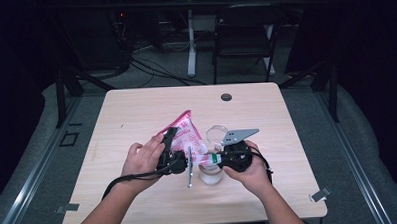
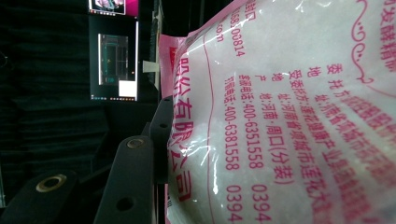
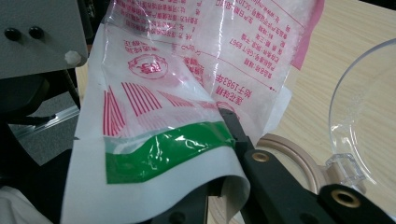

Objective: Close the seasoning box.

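A pink and white plastic bag of white granules is held tilted above the table. My left gripper is shut on the bag's body; one black finger presses its side, and the other is hidden behind it. My right gripper is shut on the bag's lower end, where a green strip lies between its jaws. Under that end stands a clear jar with a beige rim. Its clear lid is flipped open.
A black round grommet sits near the table's far edge. A dark folding chair and a white desk leg stand beyond the table. The left gripper's grey plate is close to the right gripper's camera.
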The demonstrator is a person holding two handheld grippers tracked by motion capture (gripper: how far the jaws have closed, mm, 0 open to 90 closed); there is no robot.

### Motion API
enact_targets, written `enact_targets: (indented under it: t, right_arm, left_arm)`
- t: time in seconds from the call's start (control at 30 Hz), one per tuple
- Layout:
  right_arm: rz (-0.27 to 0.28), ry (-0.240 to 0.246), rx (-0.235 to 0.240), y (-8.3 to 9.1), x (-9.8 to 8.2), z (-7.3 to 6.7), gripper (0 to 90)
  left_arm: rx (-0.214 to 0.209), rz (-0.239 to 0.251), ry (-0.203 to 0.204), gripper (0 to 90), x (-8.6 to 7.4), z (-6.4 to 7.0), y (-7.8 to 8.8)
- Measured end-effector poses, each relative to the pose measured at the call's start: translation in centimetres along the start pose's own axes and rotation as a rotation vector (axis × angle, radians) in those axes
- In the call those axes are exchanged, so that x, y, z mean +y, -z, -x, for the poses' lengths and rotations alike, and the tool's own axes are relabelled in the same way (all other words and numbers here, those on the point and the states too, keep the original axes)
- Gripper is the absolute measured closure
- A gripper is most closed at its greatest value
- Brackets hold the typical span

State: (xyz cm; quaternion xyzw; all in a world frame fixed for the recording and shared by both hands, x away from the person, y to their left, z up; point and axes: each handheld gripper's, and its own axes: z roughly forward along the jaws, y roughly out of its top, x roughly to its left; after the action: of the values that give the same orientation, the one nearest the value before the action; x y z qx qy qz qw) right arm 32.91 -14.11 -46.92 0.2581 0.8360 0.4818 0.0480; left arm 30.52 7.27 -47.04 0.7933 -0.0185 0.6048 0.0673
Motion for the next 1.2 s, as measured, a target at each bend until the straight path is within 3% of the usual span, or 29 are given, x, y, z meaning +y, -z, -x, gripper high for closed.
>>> enact_targets:
  t: [1.2]
  right_arm:
    - [-0.001, 0.002, -0.015, -0.07, -0.07, 0.02, 90.0]
  left_arm:
    - [0.005, 0.002, -0.007, 60.4, 0.24, 0.14, 0.1]
